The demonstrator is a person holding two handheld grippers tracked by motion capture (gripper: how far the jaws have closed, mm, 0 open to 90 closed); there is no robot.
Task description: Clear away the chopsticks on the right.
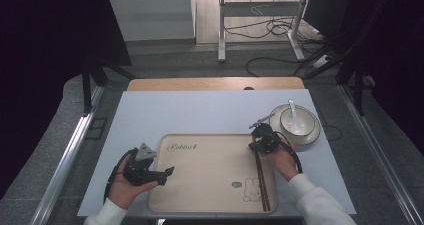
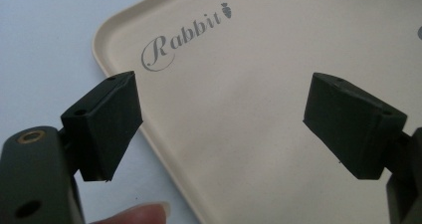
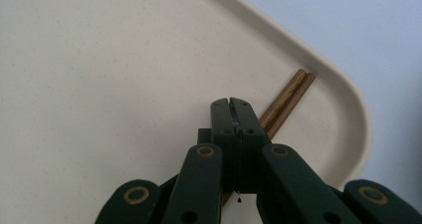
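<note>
Chopsticks (image 1: 261, 182), one pair, dark brown wood, laid side by side and touching along the right edge of a cream tray (image 1: 210, 185). Blunt ends in right gripper view (image 3: 288, 97) show lighter grain and sit near the tray's rounded corner. Tray printed "Rabbit" with a small carrot near its far left corner (image 2: 186, 42), and a rabbit drawing near the front right, just beside the chopsticks.

Right gripper (image 1: 261, 137) over the far end of the chopsticks; jaws together, pressed flat against each other, chopsticks running under and beside them. Whether anything is pinched, cannot tell.

Left gripper (image 1: 167, 171) at the tray's left edge, jaws wide apart with bare tray between them, holding nothing. Fingertip (image 2: 144, 215) visible at bottom of left gripper view.

White bowl (image 1: 297, 121) with white spoon (image 1: 293, 110) inside stands on a plate (image 1: 312, 135) on the pale blue table (image 1: 200, 110), just right of the tray's far corner.
</note>
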